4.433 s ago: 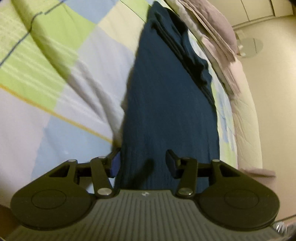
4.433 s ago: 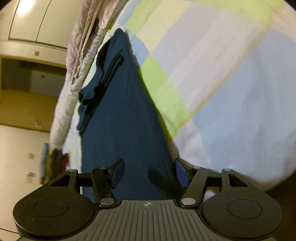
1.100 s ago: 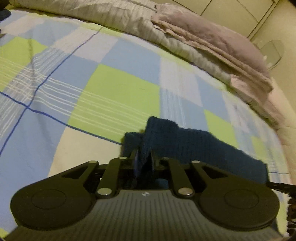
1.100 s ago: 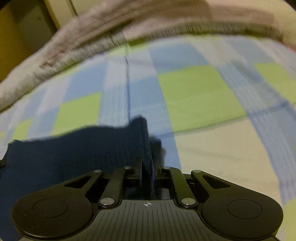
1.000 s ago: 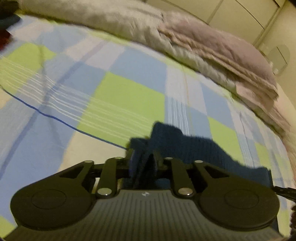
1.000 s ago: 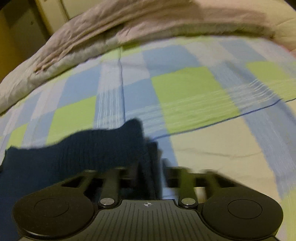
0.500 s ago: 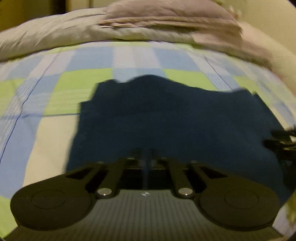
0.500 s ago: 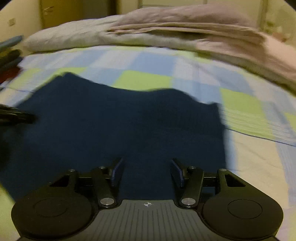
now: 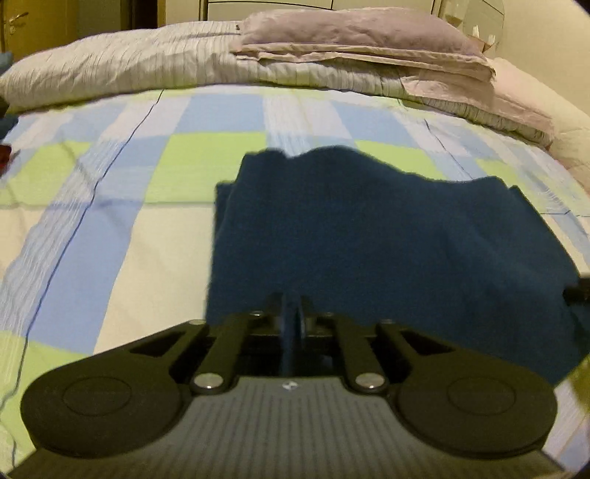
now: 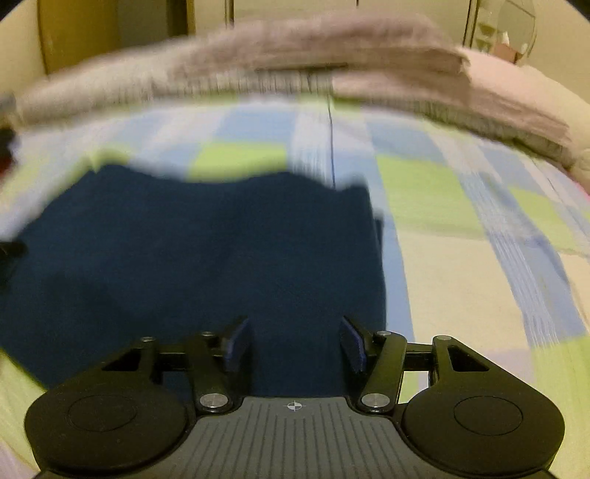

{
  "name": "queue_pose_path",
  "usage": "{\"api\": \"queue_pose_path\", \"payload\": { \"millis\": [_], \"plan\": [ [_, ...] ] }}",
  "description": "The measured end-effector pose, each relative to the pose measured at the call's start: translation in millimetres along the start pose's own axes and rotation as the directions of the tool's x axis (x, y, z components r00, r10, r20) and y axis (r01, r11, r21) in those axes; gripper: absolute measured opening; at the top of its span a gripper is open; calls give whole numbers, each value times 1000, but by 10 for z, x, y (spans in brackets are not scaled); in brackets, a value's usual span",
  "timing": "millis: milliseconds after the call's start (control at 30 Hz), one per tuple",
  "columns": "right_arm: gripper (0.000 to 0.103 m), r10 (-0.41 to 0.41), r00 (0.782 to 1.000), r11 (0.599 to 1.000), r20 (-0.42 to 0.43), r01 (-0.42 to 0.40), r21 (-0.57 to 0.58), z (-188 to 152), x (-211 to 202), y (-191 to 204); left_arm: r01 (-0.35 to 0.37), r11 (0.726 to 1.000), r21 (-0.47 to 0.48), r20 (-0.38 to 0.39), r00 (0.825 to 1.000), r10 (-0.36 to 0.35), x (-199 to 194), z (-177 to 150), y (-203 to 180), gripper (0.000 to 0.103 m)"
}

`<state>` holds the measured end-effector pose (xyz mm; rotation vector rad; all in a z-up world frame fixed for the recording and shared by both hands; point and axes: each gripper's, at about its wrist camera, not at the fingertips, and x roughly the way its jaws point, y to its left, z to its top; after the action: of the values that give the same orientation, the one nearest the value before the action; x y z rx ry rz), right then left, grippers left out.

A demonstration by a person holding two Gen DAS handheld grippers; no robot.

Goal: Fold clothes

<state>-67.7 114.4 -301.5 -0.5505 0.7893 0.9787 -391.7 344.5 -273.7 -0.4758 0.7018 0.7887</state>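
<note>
A dark blue garment (image 9: 387, 235) is seen lying folded on a bed, spread over a checked bedsheet (image 9: 206, 162) of blue, green and cream squares. Taking the garment as the landmark: beyond its far edge a striped grey duvet (image 9: 121, 70) is bunched along the head of the bed, and on top of that duvet a folded mauve cover (image 9: 361, 33) is stacked. Part of a lower layer of the garment is visible sticking out at its left edge in the left wrist view.

The left tool (image 9: 292, 317) is shown over the near edge of the garment, towards its left side. Its jaws are clenched almost together, and a thin dark blue strip is seen between the pads; whether this is pinched fabric or only the pads' own blue lining cannot be told.

The right tool (image 10: 293, 344) is shown over the near edge of the garment, close to its right side. Its jaws are spread apart and released, with the blue cloth visible below the gap and nothing gripped. The right wrist view is blurred, especially towards the far bedding.
</note>
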Motion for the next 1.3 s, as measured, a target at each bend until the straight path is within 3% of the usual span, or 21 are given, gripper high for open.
{"api": "queue_pose_path", "payload": {
  "millis": [100, 200, 300, 400, 500, 567, 667, 833, 1000, 1300],
  "plan": [
    [55, -49, 999, 991, -20, 51, 122, -155, -24, -59, -14, 1000, -7, -25, 1000, 14, -133, 80, 98, 5],
    [55, -87, 996, 982, -12, 88, 166, -123, -285, 3, -30, 999, -31, -15, 999, 30, -356, 130, 175, 8],
    [55, -73, 997, 980, -6, 73, 183, -166, -443, 148, -10, 1000, -25, -87, 996, 8, -386, 32, 177, 8],
    [55, -65, 995, 971, -77, 81, 226, -252, -360, 227, -57, 998, -6, -198, 979, 55, -242, -145, 174, 10],
    [55, -72, 990, 948, -123, 106, 299, -258, -415, 235, -80, 995, -58, -200, 977, 67, -361, -126, 201, 12],
    [55, -72, 986, 931, -150, 121, 345, -260, -463, 243, -107, 992, -72, -226, 970, 88, -473, -97, 183, 15],
    [55, -22, 991, 933, -135, 69, 354, -211, -749, 351, -124, 989, -81, -288, 953, 96, -629, -90, 101, 21],
    [55, 45, 973, 943, -226, 33, 330, -276, -956, 625, -169, 983, -74, -366, 921, 131, -910, -100, -94, 25],
    [55, 94, 960, 956, -265, -12, 295, -305, -1252, 754, -181, 981, -70, -346, 927, 146, -1339, -114, -375, 30],
    [55, 132, 974, 976, -185, -96, 196, -384, -2241, 463, -217, 974, -64, -233, 953, 197, -2414, -260, -1192, 39]
  ]
}}
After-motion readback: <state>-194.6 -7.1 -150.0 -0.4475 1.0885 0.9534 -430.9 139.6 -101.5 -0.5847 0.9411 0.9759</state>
